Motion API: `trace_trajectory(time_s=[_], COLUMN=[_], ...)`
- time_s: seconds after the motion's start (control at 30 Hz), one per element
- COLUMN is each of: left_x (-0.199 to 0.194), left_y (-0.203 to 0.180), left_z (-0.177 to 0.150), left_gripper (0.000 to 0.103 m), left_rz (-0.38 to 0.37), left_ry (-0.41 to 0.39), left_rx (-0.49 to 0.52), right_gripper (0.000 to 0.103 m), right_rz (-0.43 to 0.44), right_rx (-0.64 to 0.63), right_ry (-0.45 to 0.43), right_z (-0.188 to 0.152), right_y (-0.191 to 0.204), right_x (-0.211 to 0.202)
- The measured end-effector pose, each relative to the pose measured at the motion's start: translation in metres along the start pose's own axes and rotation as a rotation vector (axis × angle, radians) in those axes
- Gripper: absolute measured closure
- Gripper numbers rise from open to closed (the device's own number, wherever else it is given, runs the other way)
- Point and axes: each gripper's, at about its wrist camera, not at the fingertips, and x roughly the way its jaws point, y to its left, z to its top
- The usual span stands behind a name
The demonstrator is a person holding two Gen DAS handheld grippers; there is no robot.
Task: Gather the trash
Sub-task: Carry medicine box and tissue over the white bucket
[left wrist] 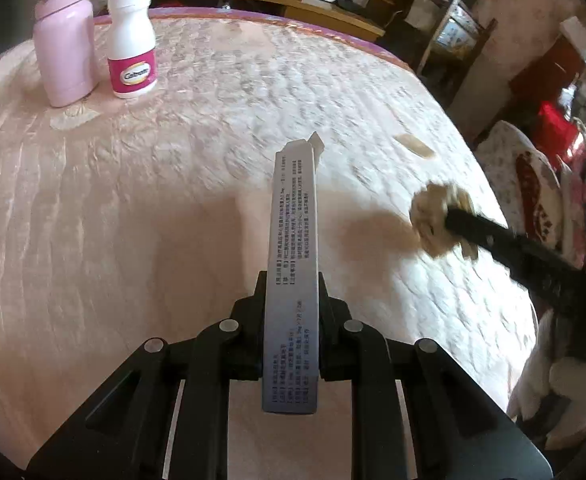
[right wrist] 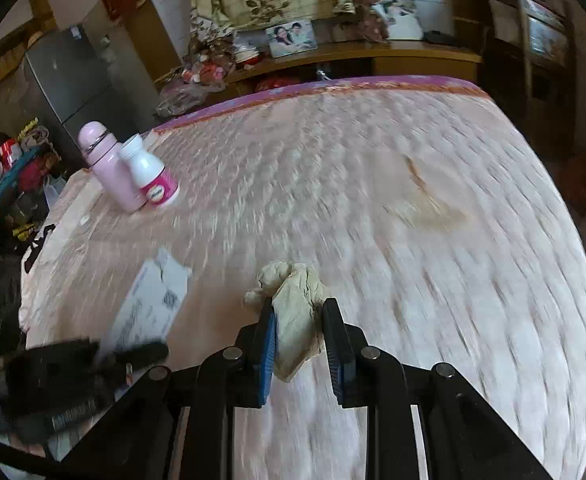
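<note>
My left gripper (left wrist: 291,280) is shut on a long grey printed carton (left wrist: 294,216), which sticks out forward above the pink quilted bed cover (left wrist: 133,220). Its far flap is torn open. My right gripper (right wrist: 299,308) is shut on a crumpled beige paper wad (right wrist: 293,296), with the blue pads (right wrist: 268,344) against its sides. From the left wrist view the right gripper (left wrist: 449,220) hangs blurred at the right with the wad (left wrist: 433,212) at its tip. The right wrist view shows the left gripper (right wrist: 133,354) blurred at lower left, with the carton (right wrist: 149,300) in it.
A pink flask (left wrist: 65,40) and a white pill bottle (left wrist: 133,44) with a pink label stand together at the far left of the bed. A brownish mark (left wrist: 415,145) lies on the cover at right. A wooden shelf (right wrist: 373,56) with clutter runs behind. A cushioned chair (left wrist: 525,184) stands to the right.
</note>
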Motion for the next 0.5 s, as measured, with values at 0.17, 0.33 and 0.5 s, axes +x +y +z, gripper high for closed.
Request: trace_trajectory(time_s=[0.17, 0.33, 0.5], left_x=[-0.011, -0.018, -0.02], left_y=[-0.04, -0.082, -0.127], left_z=[-0.021, -0.036, -0.046], left_gripper=[0.088, 0.088, 0.088], left_rz=[-0.022, -0.043, -0.069], left_ry=[-0.003, -0.016, -0.019], left_rx=[0.056, 0.125, 0.197], right_gripper=[0.081, 0.081, 0.081], right_rz=[-0.049, -0.079, -0.123], right_rx=[0.039, 0.097, 0.113], right_ry=[-0.006, -0.009, -0.022], right_z=[-0.048, -0.081, -0.107], right_y=[-0.015, -0.037, -0.053], right_x=[-0.046, -0.081, -0.116])
